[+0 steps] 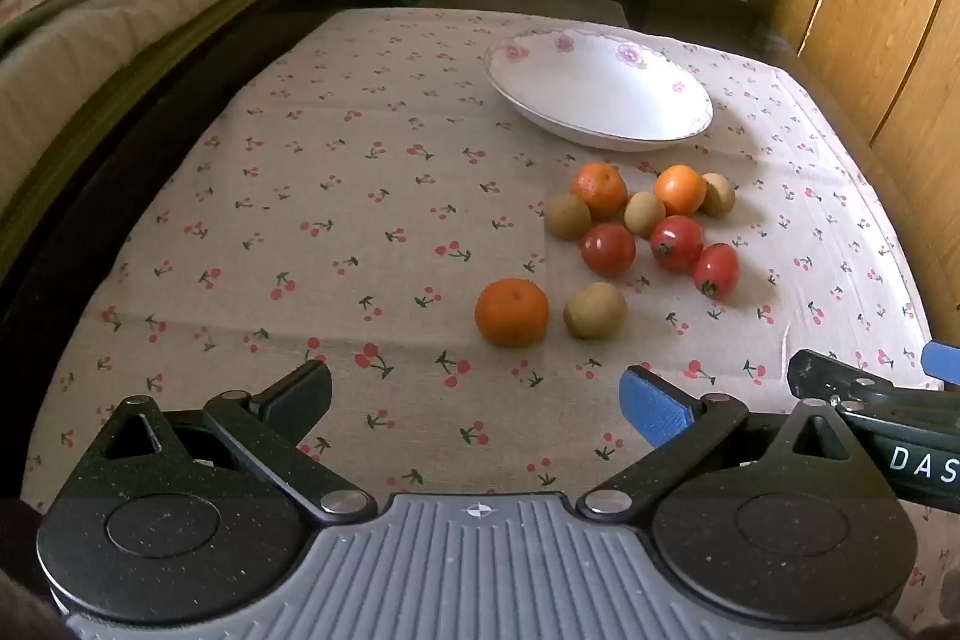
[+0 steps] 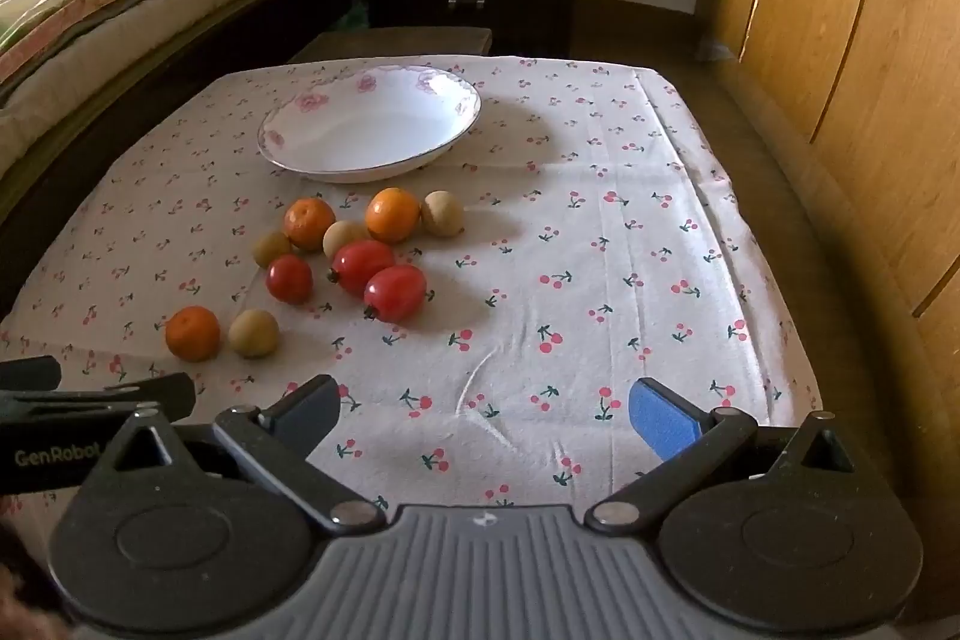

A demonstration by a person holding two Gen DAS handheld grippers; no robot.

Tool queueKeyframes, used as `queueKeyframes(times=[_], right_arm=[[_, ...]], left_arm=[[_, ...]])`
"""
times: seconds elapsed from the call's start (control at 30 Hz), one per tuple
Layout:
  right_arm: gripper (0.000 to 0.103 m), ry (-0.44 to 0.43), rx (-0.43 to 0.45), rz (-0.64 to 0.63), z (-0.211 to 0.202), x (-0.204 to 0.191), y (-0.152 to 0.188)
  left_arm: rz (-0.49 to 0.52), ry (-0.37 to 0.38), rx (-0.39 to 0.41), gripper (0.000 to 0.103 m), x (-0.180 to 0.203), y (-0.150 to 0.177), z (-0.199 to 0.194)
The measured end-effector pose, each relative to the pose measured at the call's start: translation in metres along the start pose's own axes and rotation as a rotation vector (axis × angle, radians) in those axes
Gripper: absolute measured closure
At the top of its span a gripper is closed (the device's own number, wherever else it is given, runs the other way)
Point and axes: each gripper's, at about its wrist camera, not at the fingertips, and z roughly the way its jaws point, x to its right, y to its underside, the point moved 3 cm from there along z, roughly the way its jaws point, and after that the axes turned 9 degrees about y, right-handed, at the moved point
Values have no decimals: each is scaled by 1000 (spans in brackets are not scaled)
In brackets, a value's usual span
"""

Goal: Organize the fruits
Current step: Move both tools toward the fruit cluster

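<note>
Fruits lie beside the plate, seemingly apart.

black left gripper, blue pads.

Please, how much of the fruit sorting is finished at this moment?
Nothing looks done yet: the bowl holds no fruit. Nothing is in hand: the left hand-held gripper and the right hand-held gripper are both open. All is left: oranges, tomatoes and small brown fruits lie on the tablecloth.
</note>
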Motion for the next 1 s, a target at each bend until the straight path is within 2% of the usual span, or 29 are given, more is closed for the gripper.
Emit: queueKeyframes(times=[1.0], right_arm=[[0,-15,-26,1,4,-5,0]], left_arm=[[-6,1,0,1,-5,6,-1]])
